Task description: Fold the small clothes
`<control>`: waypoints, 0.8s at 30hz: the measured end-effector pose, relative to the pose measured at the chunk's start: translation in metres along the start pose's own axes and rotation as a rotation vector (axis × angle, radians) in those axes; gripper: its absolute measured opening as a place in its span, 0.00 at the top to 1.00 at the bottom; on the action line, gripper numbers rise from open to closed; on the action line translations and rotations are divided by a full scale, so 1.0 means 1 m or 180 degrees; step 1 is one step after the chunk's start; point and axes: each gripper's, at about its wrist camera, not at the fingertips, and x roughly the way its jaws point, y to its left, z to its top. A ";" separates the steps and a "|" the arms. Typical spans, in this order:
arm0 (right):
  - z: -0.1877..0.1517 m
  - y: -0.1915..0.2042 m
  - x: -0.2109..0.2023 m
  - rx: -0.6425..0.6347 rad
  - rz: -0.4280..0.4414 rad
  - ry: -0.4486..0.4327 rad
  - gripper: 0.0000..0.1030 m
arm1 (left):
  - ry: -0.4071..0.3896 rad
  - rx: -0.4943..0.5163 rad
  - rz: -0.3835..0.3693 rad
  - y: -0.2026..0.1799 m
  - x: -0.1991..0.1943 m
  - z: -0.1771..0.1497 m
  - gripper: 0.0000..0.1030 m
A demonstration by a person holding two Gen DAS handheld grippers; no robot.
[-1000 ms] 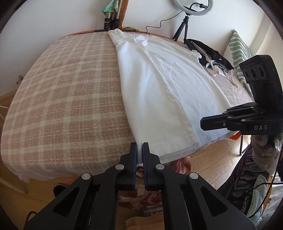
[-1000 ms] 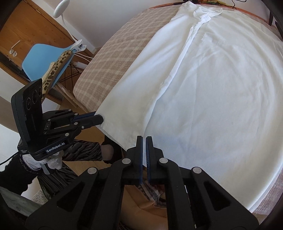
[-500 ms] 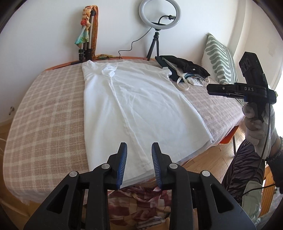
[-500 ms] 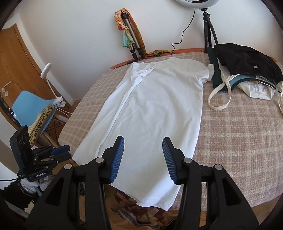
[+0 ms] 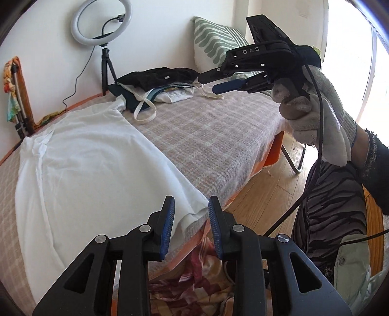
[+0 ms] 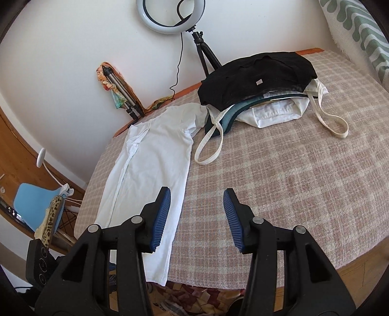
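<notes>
A white shirt (image 5: 85, 170) lies flat on the plaid bed cover (image 5: 218, 136), one side folded in along its length; it also shows in the right wrist view (image 6: 150, 165). My left gripper (image 5: 190, 214) is open and empty, held above the shirt's near hem corner at the bed edge. My right gripper (image 6: 197, 206) is open and empty, above the bed next to the shirt's right edge. It also shows from the side in the left wrist view (image 5: 211, 82), raised over the bed.
A pile of clothes with a black garment (image 6: 257, 75) on top and white straps (image 6: 211, 145) lies at the back of the bed. A ring light on a tripod (image 6: 167, 17) stands by the wall. A green-patterned pillow (image 5: 216, 41) leans at the right.
Both grippers have opened and let go of the shirt, which now lies flat. Both have lifted and swung to the right, away from the hem.
</notes>
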 end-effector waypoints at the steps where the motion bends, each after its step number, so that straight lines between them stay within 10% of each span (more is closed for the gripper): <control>1: 0.000 -0.006 -0.002 0.0035 -0.0029 -0.0002 0.54 | 0.0031 0.0099 -0.0021 -0.008 0.006 0.003 0.74; 13: 0.000 -0.016 -0.006 -0.0065 -0.0119 0.0012 0.54 | 0.0415 0.0744 0.0309 -0.038 0.063 -0.003 0.71; 18: 0.008 -0.005 0.006 -0.0173 -0.0090 0.0074 0.53 | 0.0396 0.0260 0.0001 -0.011 0.066 0.008 0.93; 24: 0.035 0.011 0.038 -0.0189 0.0051 0.0175 0.53 | 0.0177 -0.0614 -0.0340 0.027 0.047 0.010 0.97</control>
